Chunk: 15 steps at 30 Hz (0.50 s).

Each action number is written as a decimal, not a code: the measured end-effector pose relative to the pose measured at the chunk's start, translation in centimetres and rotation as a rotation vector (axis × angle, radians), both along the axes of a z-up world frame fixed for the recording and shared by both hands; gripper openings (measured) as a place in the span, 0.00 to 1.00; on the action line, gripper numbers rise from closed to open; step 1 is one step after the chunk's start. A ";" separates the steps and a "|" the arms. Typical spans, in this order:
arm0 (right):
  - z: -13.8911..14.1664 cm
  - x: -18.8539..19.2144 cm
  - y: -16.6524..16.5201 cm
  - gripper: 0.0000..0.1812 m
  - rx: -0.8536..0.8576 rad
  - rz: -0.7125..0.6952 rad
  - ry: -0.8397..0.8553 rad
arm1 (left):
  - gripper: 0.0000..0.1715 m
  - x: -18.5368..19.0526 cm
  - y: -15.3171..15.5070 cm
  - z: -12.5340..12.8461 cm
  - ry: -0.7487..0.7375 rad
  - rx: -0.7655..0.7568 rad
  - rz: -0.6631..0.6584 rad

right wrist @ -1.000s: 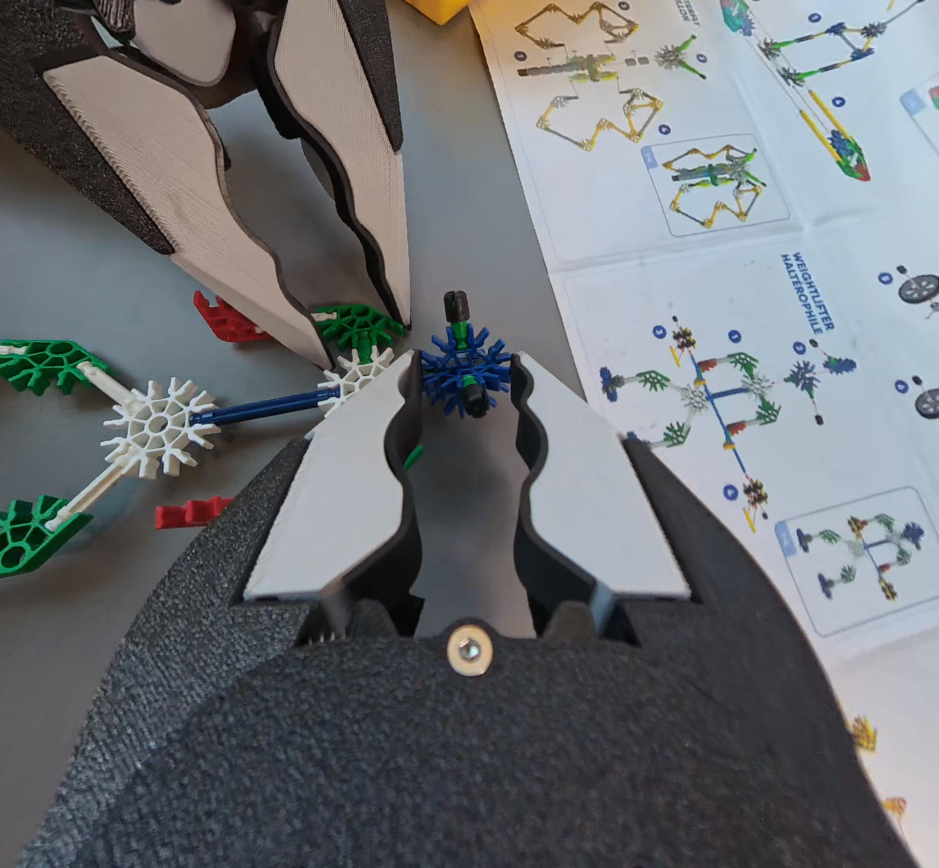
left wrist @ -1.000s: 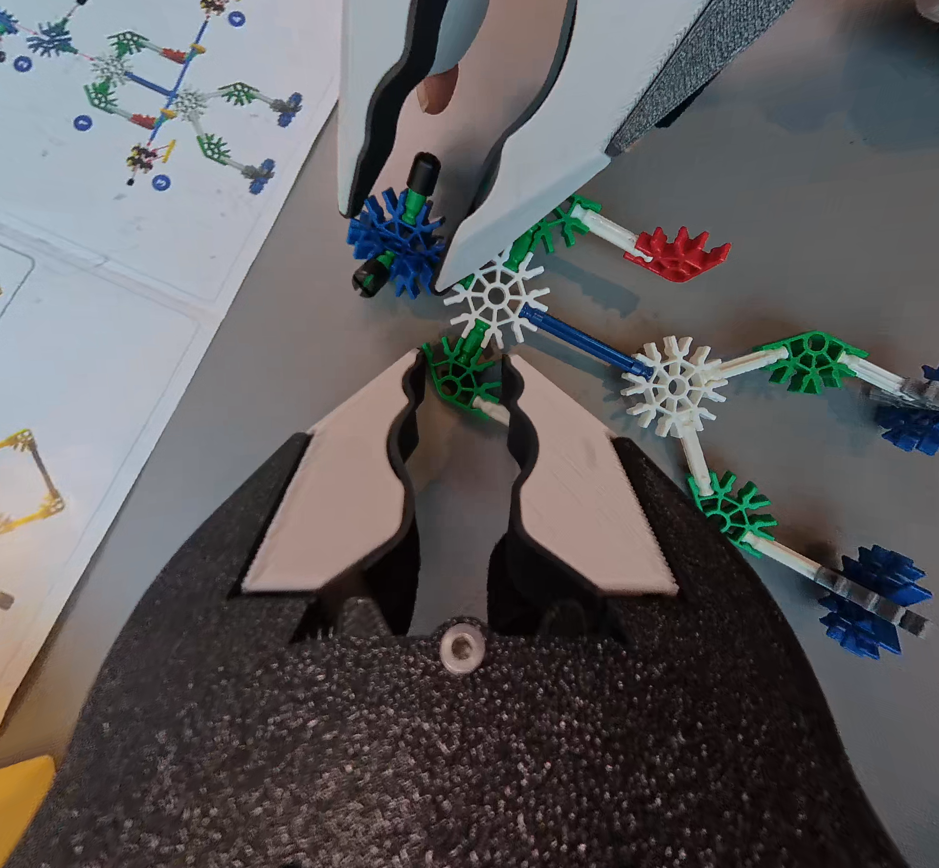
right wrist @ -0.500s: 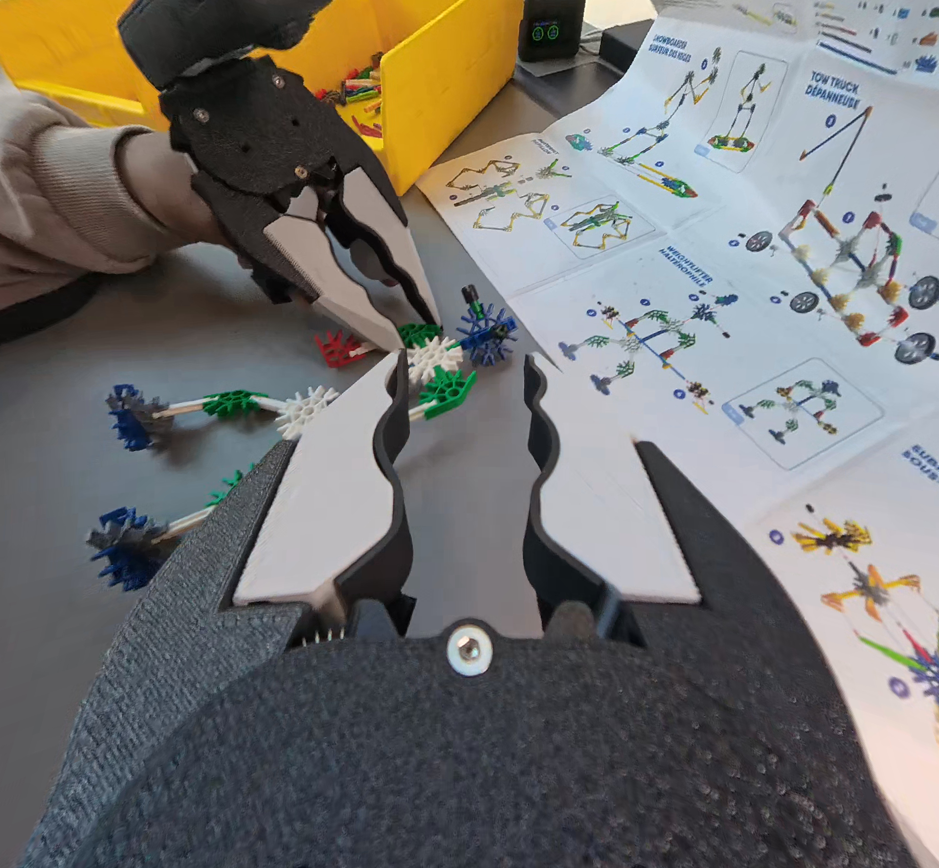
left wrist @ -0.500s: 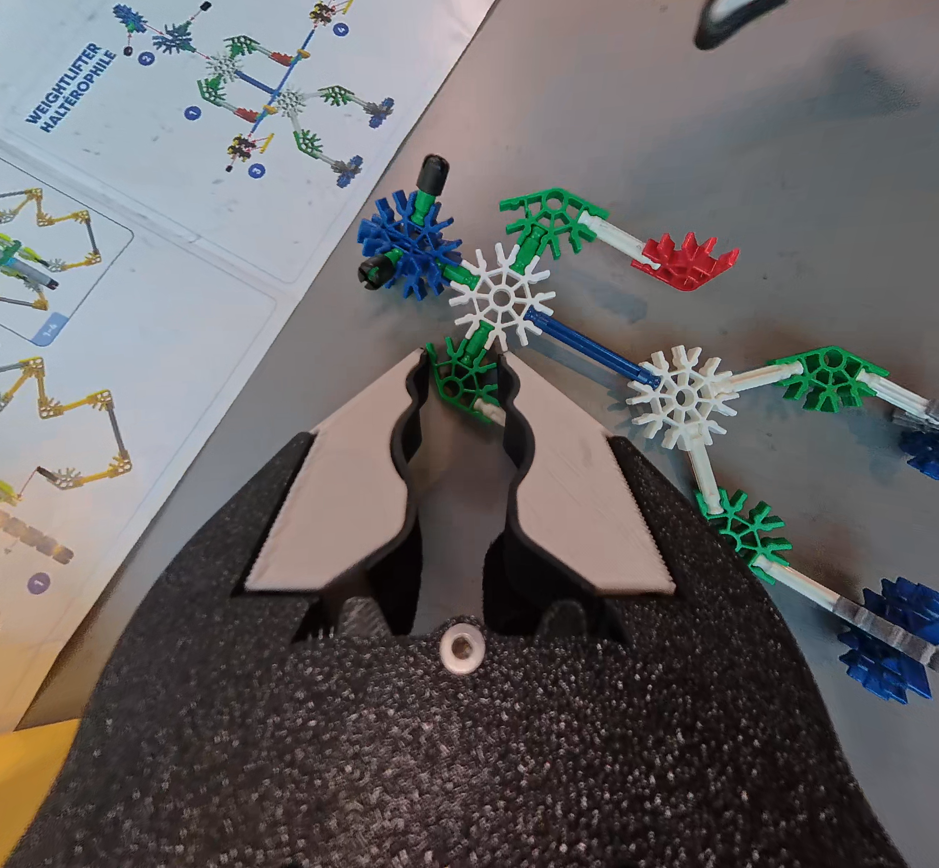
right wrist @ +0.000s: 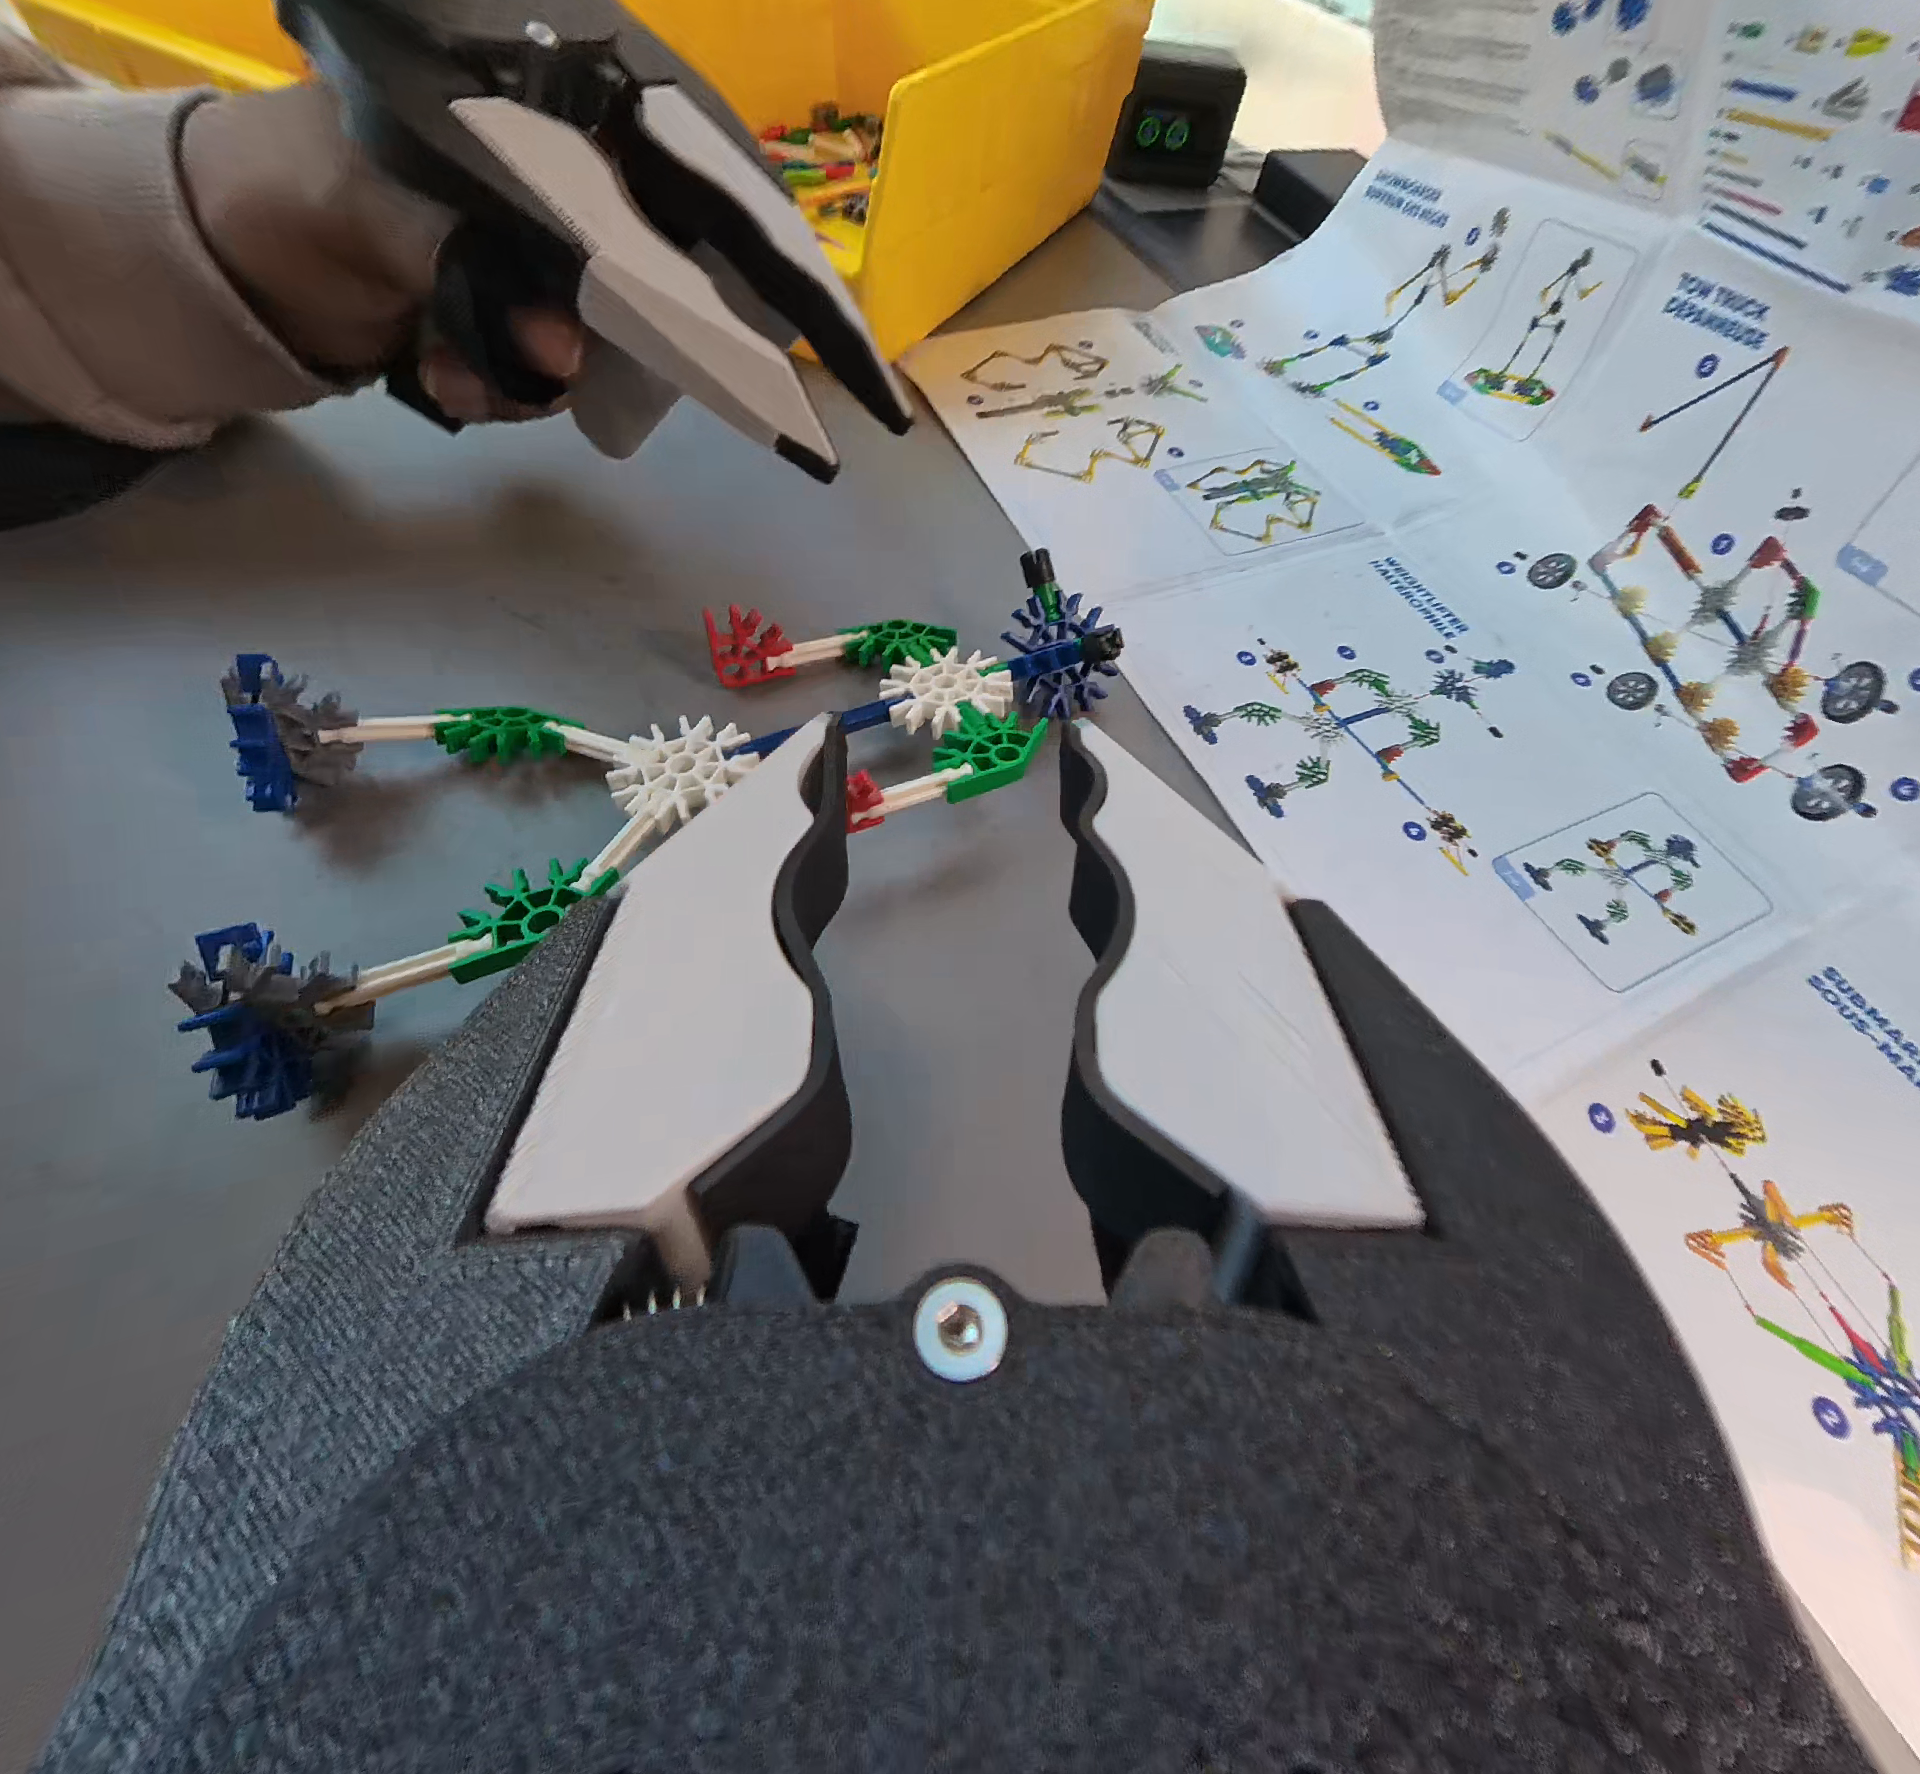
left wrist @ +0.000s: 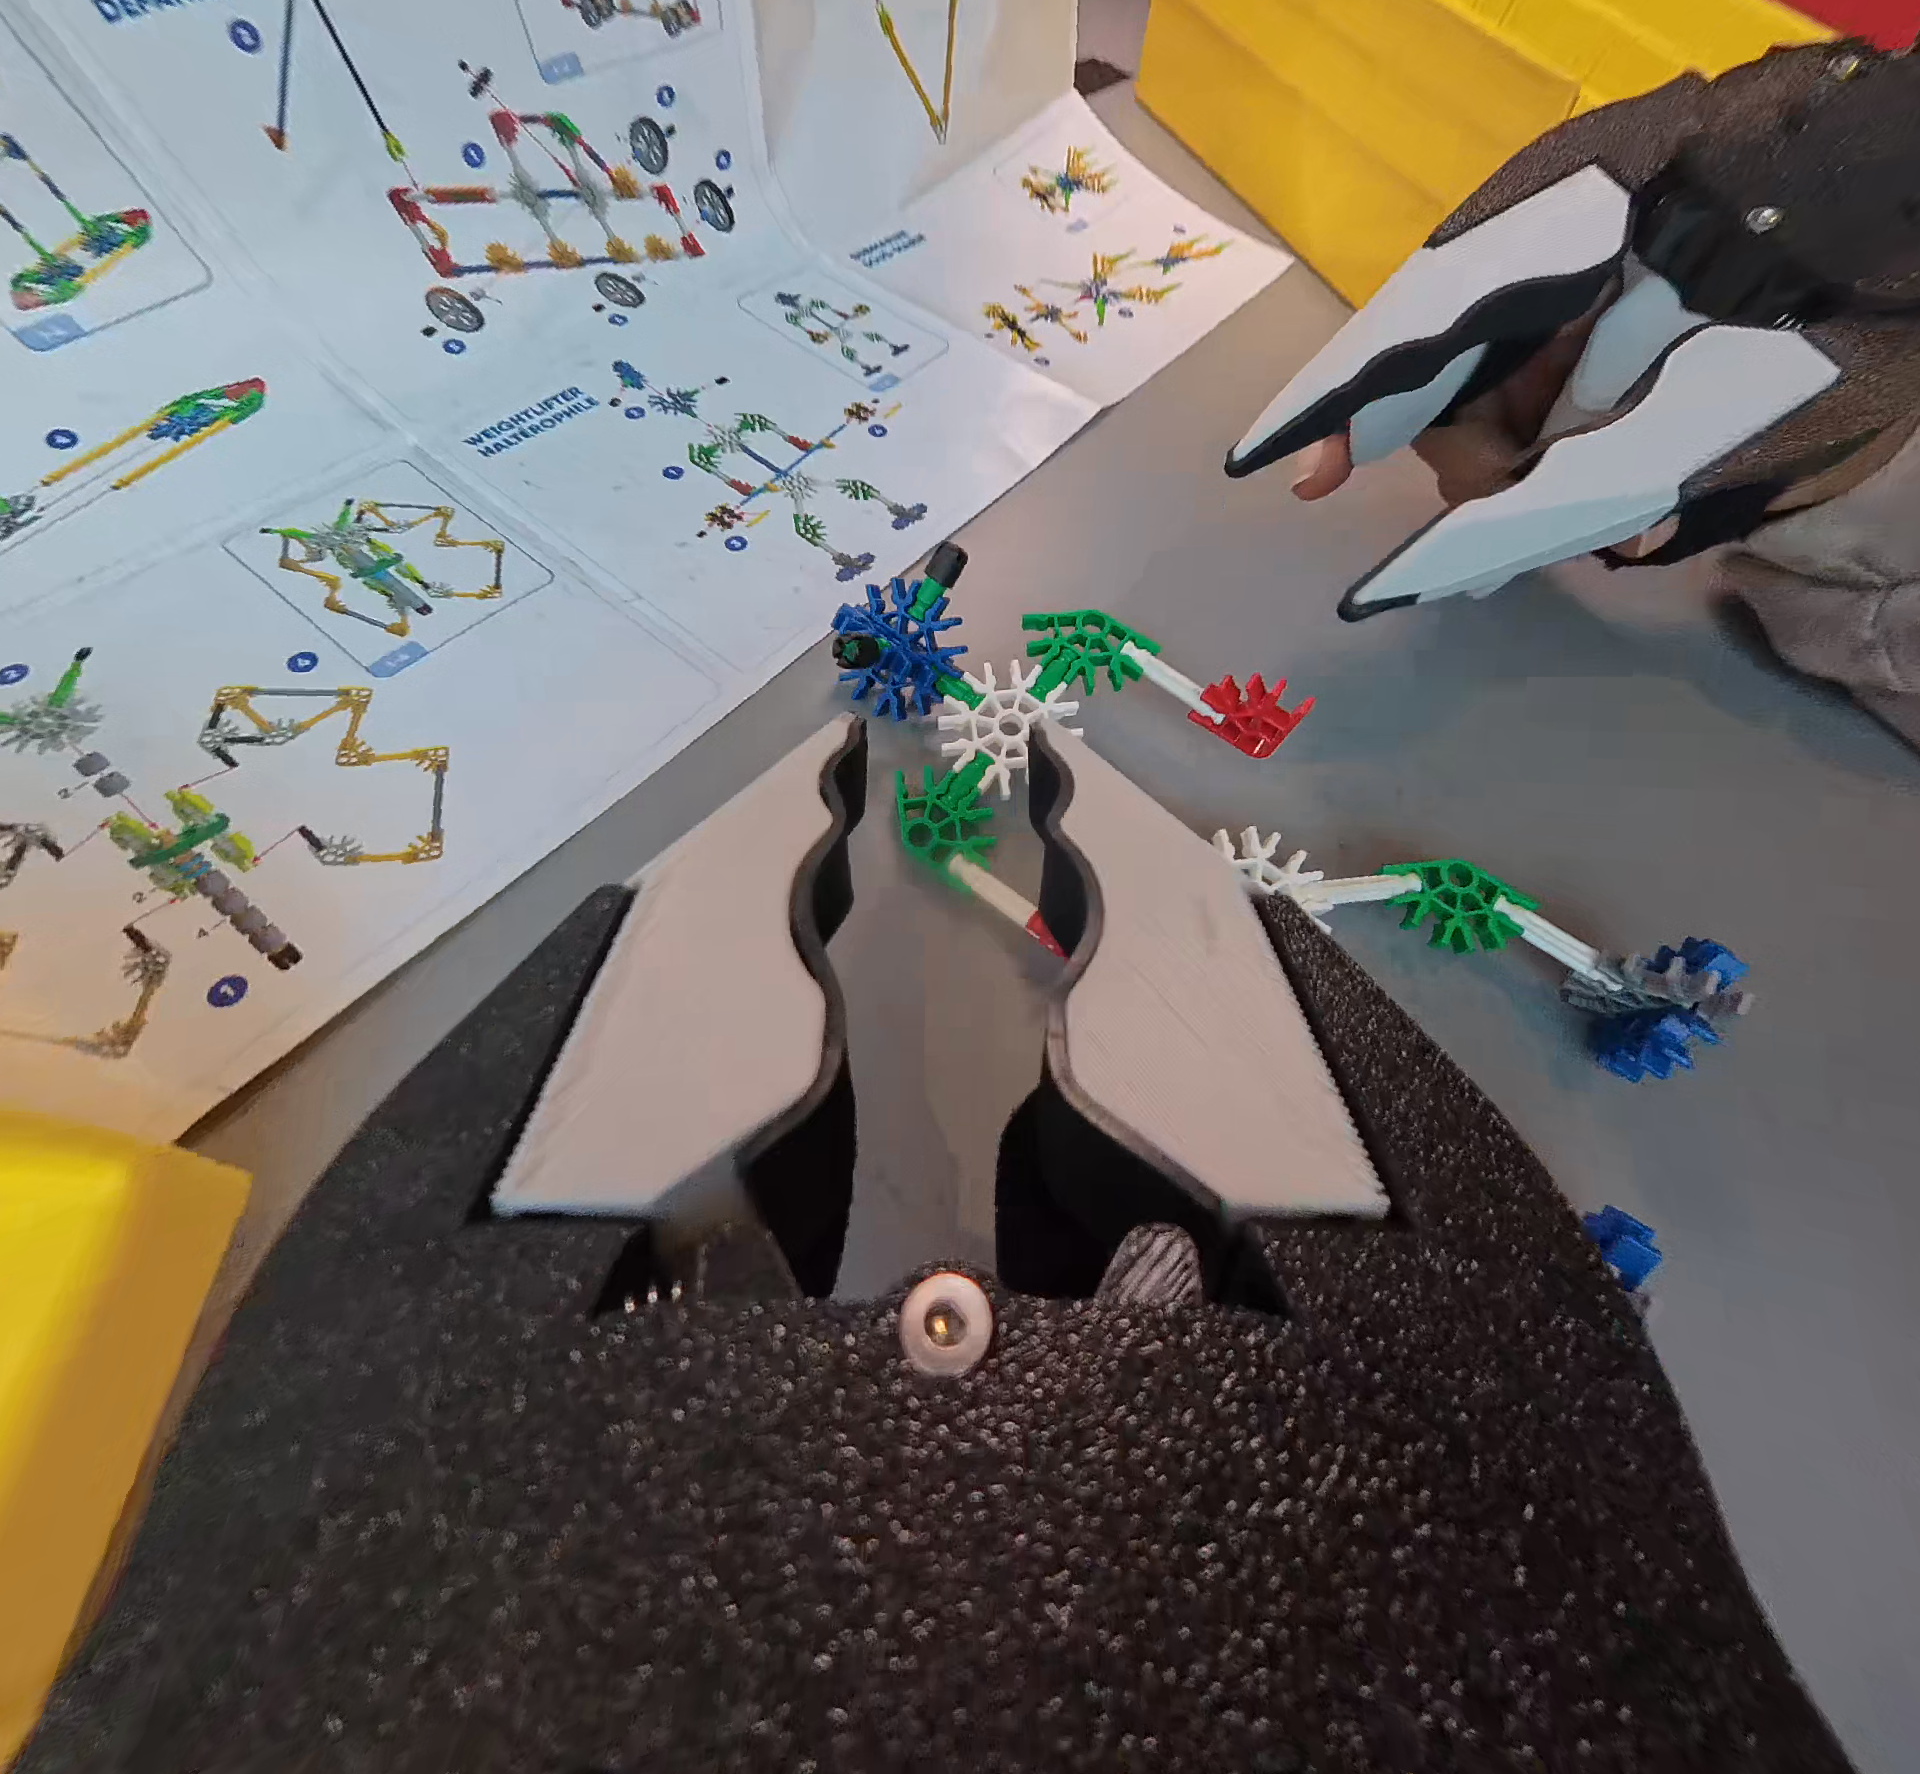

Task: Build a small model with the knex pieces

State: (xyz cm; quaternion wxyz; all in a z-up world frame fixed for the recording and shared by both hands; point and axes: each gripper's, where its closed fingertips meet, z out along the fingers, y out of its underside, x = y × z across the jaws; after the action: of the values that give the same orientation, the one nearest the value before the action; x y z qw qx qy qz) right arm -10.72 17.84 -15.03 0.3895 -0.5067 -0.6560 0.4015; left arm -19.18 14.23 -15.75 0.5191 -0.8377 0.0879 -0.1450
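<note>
Having lifted clear of the rod-and-connector figure (left wrist: 1008,722), which lies free on the desk (left wrist: 1455,706) beside the instruction sheet (left wrist: 436,436), left gripper (left wrist: 951,753) and right gripper (right wrist: 948,737) both hang spread, empty.

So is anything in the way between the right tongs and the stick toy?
No, nothing I can see. The open right tongs point straight at the stick toy on the grey table. The left tongs hang higher up, off to one side.

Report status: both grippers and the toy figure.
Left gripper open, raised over toy figure. Right gripper open, empty, off figure. Figure flat on grey table, beside instruction sheet.
</note>
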 end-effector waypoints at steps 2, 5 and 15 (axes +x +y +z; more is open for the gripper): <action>0.9 0.0 0.7 0.22 -0.011 -0.038 0.058 | 0.18 -0.1 -0.9 0.5 -0.037 0.041 0.029; 1.8 -0.1 1.9 0.22 -0.013 -0.097 0.117 | 0.20 -0.4 -1.5 0.9 -0.050 0.076 0.048; 3.1 0.2 4.6 0.35 -0.052 -0.226 0.202 | 0.26 -0.8 -1.2 1.1 -0.043 0.096 0.052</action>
State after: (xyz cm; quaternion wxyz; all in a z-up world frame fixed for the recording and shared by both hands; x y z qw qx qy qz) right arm -10.49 22.43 -11.95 0.4828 -0.5446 -0.5415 0.4208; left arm -19.94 13.01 -14.69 0.5639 -0.8107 0.0616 -0.1448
